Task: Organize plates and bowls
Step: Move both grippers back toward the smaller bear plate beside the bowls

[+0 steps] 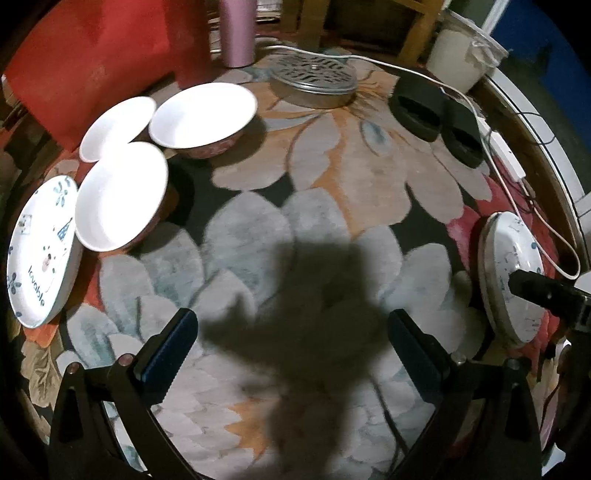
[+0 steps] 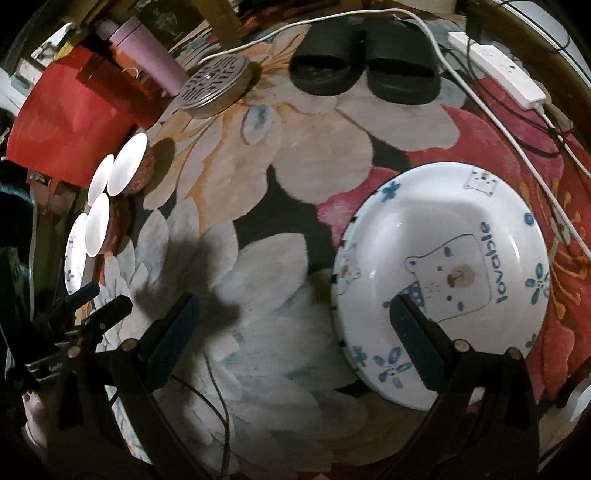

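Three white bowls with reddish outsides [image 1: 122, 195] [image 1: 203, 114] [image 1: 116, 127] sit at the left of the flowered rug, next to a bear-printed "lovable" plate [image 1: 42, 254]. A second "lovable" plate [image 2: 443, 273] lies at the right; it also shows in the left wrist view [image 1: 511, 277]. My left gripper [image 1: 291, 350] is open and empty above the rug's middle. My right gripper [image 2: 295, 332] is open, its right finger [image 2: 413, 339] over the plate's near rim, its left finger over the rug. The right gripper shows in the left wrist view [image 1: 543, 291].
A round perforated metal tin [image 1: 314, 79] and a pink bottle [image 1: 238, 33] stand at the back. Black slippers [image 2: 362, 70], a white power strip [image 2: 498, 70] and white cable [image 2: 517, 147] lie at the back right. A red box [image 1: 92, 62] is back left.
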The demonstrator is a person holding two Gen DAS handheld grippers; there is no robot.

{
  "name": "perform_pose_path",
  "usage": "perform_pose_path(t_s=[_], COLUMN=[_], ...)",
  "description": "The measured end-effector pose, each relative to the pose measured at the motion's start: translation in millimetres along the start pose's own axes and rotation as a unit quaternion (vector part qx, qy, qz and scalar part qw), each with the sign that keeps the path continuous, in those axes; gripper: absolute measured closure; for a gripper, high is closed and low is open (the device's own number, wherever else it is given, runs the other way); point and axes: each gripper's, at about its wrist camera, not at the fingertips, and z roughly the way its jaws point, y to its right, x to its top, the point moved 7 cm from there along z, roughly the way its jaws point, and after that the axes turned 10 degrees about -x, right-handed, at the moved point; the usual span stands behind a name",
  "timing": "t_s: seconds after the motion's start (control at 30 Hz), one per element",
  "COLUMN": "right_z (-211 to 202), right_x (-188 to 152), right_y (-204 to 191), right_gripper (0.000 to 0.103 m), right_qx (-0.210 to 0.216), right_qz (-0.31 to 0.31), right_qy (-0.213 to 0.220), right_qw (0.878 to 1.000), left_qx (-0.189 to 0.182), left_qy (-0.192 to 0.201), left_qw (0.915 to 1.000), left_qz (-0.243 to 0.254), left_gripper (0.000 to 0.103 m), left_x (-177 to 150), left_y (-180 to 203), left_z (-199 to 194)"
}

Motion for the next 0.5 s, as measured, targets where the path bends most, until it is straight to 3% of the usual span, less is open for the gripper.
perform_pose_path(t_s=[0.5], right_z=[13], right_x=[-10], right_y=[-47], right_gripper=[0.0], right_qx=[0.001], right_qz=[-0.048], right_qy=[-0.016], right_qw=[0.999], left_qx=[0.016], left_qy=[0.008], left_qw=[0.999], left_qz=[-0.04], left_gripper=[0.0], left_x=[-13], left_y=[-66], left_z=[-10])
